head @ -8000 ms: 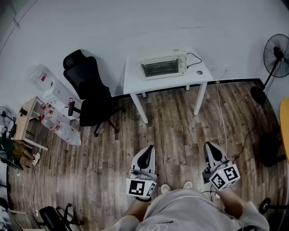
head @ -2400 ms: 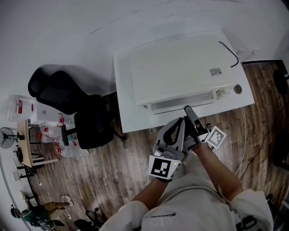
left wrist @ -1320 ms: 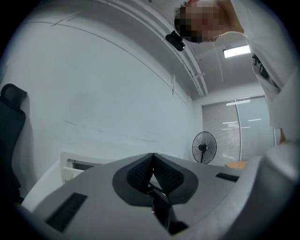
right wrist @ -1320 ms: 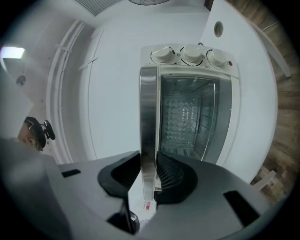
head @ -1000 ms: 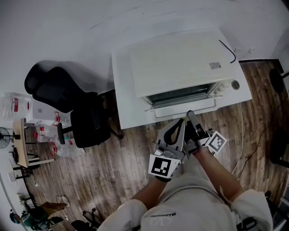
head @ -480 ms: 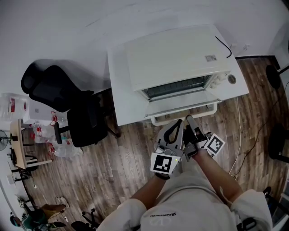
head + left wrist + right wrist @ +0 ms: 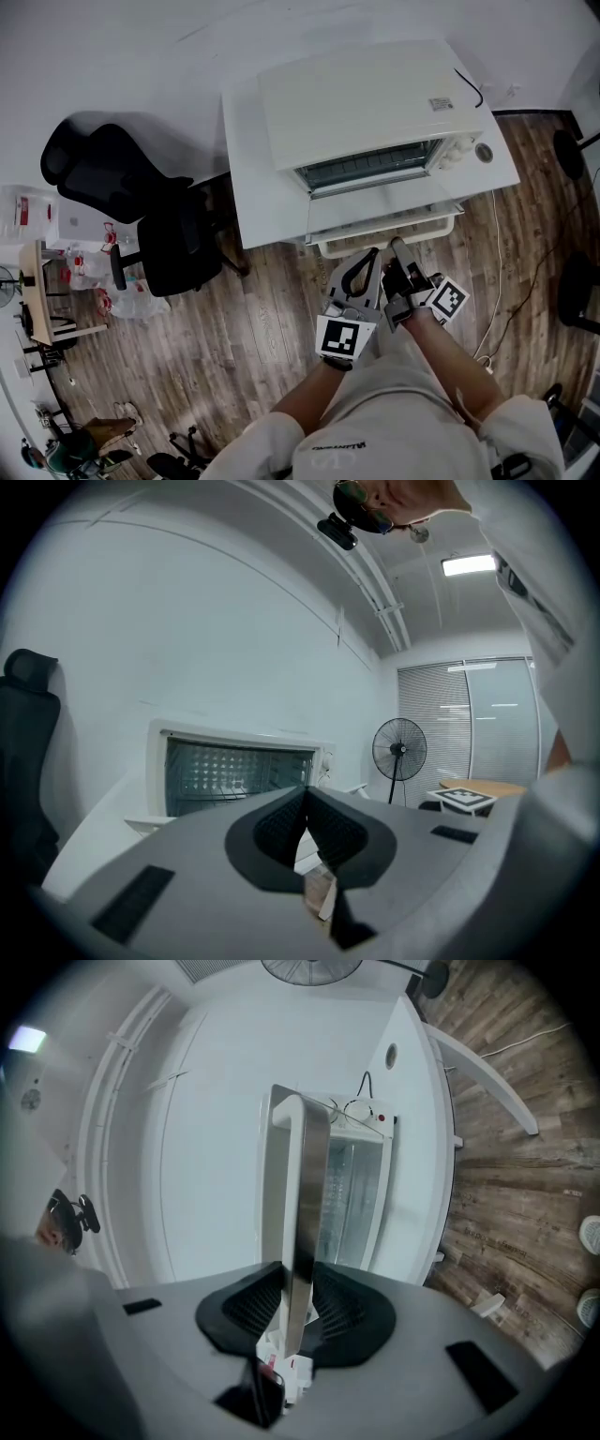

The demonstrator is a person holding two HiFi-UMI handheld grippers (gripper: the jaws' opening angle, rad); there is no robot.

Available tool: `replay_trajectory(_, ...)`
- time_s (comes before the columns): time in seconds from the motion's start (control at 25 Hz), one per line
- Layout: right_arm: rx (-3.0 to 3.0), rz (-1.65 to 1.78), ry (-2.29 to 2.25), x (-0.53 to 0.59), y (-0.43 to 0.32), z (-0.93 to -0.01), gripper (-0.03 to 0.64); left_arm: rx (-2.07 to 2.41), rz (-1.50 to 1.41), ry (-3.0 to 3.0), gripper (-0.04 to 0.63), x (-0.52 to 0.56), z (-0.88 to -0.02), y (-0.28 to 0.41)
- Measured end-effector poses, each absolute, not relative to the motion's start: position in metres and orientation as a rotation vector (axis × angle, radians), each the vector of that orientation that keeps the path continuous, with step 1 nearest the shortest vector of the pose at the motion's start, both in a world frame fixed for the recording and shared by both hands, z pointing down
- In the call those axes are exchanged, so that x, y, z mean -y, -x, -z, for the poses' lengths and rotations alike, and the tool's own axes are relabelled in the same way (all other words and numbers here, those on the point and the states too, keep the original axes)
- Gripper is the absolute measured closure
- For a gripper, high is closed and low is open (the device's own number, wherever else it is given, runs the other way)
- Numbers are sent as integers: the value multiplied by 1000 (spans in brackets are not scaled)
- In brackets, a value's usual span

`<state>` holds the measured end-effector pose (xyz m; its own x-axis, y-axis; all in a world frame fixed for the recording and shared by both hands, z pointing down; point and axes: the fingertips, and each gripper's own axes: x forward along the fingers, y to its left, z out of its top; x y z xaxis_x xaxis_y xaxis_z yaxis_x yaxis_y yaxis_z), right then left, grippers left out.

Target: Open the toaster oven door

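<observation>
The white toaster oven [image 7: 366, 94] stands on a white table [image 7: 253, 169]. Its glass door [image 7: 375, 214] hangs down nearly flat over the table's front edge, and the wire rack inside shows. My right gripper [image 7: 395, 247] is shut on the door handle [image 7: 384, 240]; in the right gripper view the metal bar of the handle [image 7: 298, 1194] runs between the pads of the right gripper [image 7: 295, 1307]. My left gripper [image 7: 371, 255] sits just left of it, shut and empty. The left gripper view has the left gripper [image 7: 307, 803] facing the open oven [image 7: 234, 771].
A black office chair [image 7: 141, 216] stands left of the table. A small shelf with bottles [image 7: 56, 281] is at the far left. A power cable [image 7: 497, 281] trails over the wood floor on the right, and a pedestal fan [image 7: 398, 752] stands beyond the table.
The oven door has swung from shut to fully down as my right gripper pulled the handle back and down. The left gripper stayed shut beside it.
</observation>
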<state>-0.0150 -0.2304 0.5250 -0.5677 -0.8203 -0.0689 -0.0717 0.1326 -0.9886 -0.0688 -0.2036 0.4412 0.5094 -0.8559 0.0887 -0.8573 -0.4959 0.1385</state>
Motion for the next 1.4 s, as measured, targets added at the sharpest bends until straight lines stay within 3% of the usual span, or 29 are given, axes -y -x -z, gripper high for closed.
replay_trajectory(1.4,-1580,1706,1076,186,5,-659,537,1408,-69,-2542,589,185,-506,74)
